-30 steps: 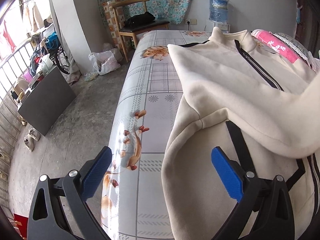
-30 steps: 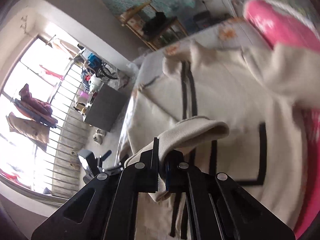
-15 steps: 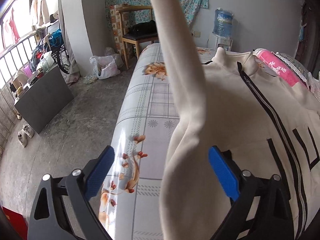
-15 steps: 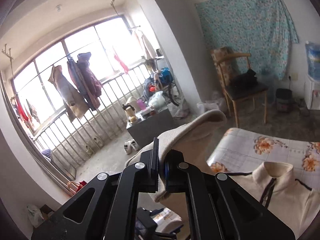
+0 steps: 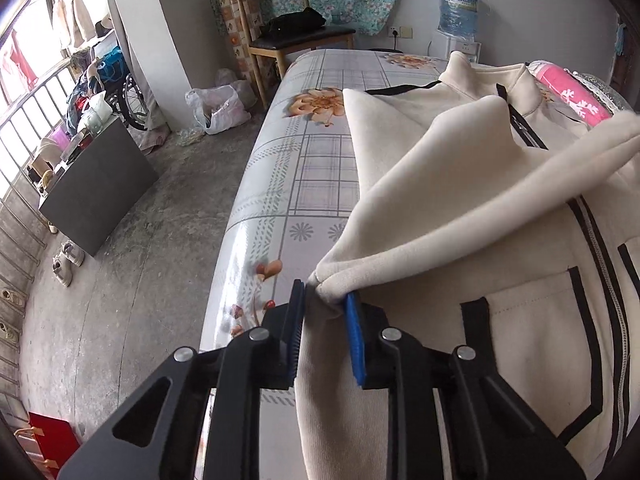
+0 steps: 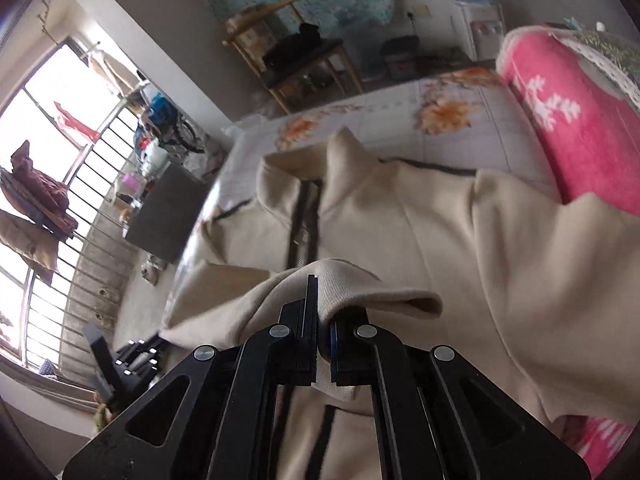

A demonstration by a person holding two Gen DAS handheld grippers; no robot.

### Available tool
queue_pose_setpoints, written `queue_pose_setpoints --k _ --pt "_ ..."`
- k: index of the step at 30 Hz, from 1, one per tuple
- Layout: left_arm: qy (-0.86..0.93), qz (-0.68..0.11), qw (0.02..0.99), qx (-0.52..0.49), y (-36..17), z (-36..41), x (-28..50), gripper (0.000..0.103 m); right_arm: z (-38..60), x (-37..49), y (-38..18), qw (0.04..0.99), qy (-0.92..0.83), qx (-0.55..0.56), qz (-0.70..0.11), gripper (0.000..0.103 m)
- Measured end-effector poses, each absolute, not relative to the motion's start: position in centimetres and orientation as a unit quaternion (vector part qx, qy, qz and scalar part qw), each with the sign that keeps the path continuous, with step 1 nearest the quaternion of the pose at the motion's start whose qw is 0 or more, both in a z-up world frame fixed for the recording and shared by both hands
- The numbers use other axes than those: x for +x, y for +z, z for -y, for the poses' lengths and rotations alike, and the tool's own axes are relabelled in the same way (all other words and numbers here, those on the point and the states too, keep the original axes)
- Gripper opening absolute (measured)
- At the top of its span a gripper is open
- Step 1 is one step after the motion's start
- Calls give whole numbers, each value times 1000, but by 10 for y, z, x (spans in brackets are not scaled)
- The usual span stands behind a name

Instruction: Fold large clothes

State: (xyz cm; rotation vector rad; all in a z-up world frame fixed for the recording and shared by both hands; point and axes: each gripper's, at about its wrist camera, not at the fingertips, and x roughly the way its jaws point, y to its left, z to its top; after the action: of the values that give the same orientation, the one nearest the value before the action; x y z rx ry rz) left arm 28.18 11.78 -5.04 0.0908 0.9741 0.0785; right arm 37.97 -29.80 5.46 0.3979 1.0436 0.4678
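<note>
the cream jacket (image 5: 460, 184) lies on the bed (image 5: 320, 80), soft, floppy fleece. left tool (image 5: 324, 312) is closing on its side fold; right tool (image 6: 323, 320) pinches the sleeve cuff (image 6: 360, 284). best gripped at seams and cuffs.

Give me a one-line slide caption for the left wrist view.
Left gripper closing on the cream jacket's side fold, sleeve draped across, on a floral bed.

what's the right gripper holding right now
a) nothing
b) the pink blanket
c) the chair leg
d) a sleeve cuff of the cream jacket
d: the right gripper has its jaws shut on the ribbed sleeve cuff of the cream jacket spread on the bed.
</note>
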Motion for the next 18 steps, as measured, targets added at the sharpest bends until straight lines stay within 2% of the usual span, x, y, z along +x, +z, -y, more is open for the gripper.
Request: queue_pose_setpoints --k 4,9,10,14,18 --pt "-29 -492 870 -5 -35 -134 261 22 305 379 16 796 205 170 -544 3" --pt "-110 -468 873 -86 12 -153 241 23 312 371 10 799 212 153 -541 3" --pt "-112 -459 875 -101 20 -156 248 26 312 369 11 800 214 150 -540 3" --pt "-78 -466 874 -118 24 -146 325 27 308 369 17 804 218 140 -535 3" --pt "-47 -501 859 -97 -1 -126 415 27 304 365 22 811 218 122 -529 3"
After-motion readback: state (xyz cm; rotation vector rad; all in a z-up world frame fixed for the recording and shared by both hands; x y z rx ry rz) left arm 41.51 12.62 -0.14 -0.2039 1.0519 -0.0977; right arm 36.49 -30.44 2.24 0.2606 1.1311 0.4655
